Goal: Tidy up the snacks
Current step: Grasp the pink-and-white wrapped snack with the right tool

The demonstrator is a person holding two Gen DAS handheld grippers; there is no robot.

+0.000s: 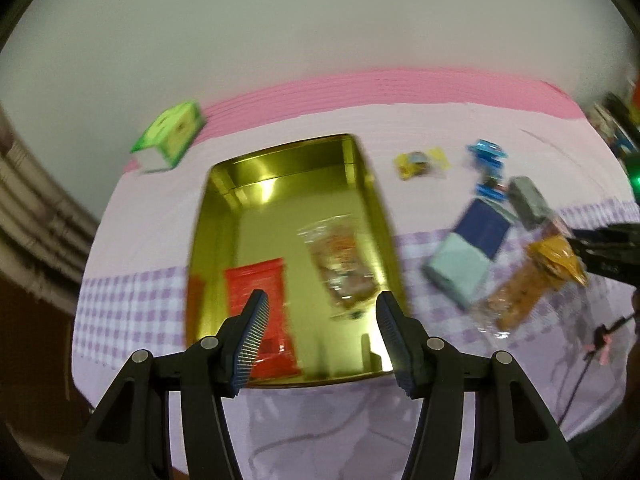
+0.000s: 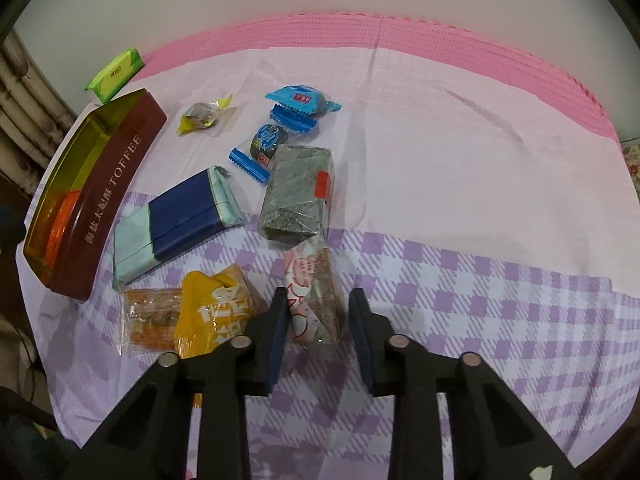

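A gold-lined toffee tin (image 1: 224,220) lies open on the table; it also shows at the left of the right wrist view (image 2: 116,184). In it lie a red packet (image 1: 260,280) and a clear snack bag (image 1: 340,264). My left gripper (image 1: 320,300) is open and empty above the tin's near end. My right gripper (image 2: 318,296) is open, its fingers on either side of a pink-and-grey wrapped roll (image 2: 316,292). Near it lie a yellow-orange cracker pack (image 2: 200,312), a blue-and-mint pack (image 2: 176,220), a grey wrapped block (image 2: 298,196), blue candies (image 2: 300,104) and a yellow-wrapped sweet (image 2: 202,114).
A green box (image 1: 172,136) stands at the far left by the pink mat (image 2: 400,28). The checked cloth (image 2: 500,300) runs to the table's front edge. A wall is behind. The right gripper's body (image 1: 608,252) enters the left wrist view at the right.
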